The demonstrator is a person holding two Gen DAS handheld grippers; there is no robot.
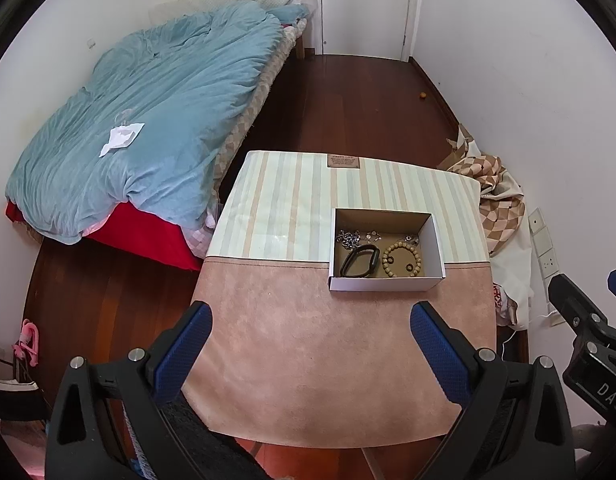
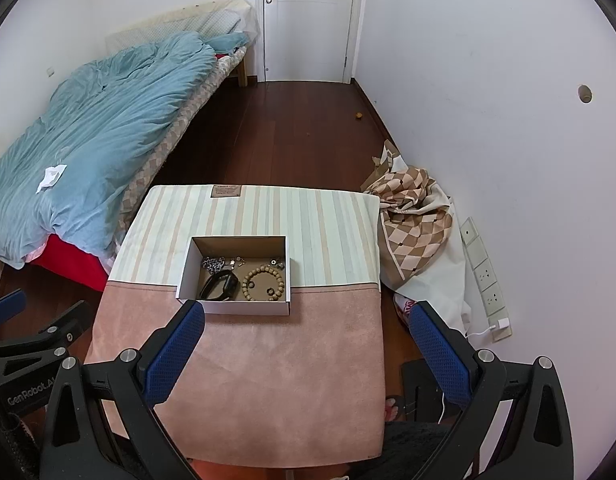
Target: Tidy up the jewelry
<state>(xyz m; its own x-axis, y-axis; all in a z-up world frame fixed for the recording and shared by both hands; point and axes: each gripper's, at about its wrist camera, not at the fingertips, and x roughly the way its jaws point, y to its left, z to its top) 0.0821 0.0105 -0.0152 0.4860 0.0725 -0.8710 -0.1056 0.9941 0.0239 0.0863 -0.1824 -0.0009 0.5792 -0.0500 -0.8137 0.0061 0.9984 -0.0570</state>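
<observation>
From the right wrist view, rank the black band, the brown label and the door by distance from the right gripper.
From the right gripper:
1. Black band, left side of the box.
2. Brown label, far table edge.
3. Door, back wall.

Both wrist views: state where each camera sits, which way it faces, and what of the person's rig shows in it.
Left wrist: sits behind the open left gripper, above the table's near edge, facing the box and the door beyond; the right gripper shows at the right edge.
Right wrist: sits behind the open right gripper, facing the same way; the left gripper shows at lower left.
Shared: table, box, wooden bead bracelet, bed, door.
</observation>
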